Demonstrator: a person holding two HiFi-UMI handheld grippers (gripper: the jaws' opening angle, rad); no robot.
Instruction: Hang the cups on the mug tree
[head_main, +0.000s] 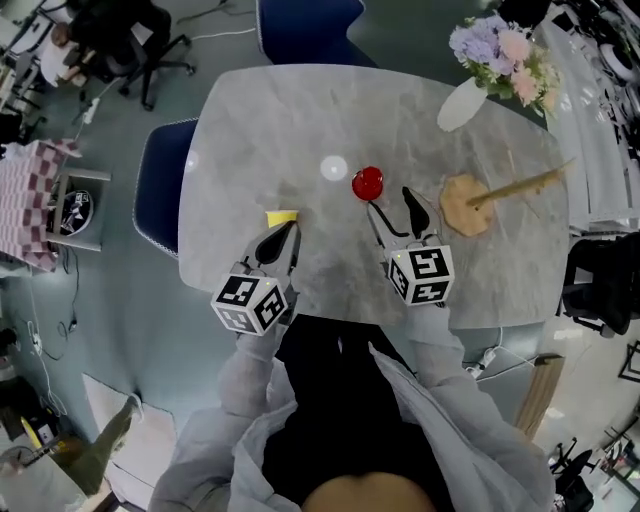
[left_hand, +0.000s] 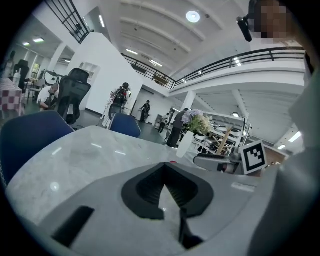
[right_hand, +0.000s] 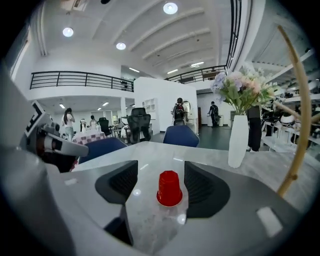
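Closing the right gripper (head_main: 390, 200) well means advancing first: its jaws stand apart and empty, the upturned red cup (head_main: 367, 183) just ahead on the table (head_main: 260, 120), untouched. Centre it, then squeeze gently. The left gripper (head_main: 283, 232) is clenched, seemingly on nothing. The mug tree (head_main: 470, 205) stands near.

Head view steeply down over table (head_main: 300, 120); both gripper views low across it toward vase (right_hand: 238, 140).
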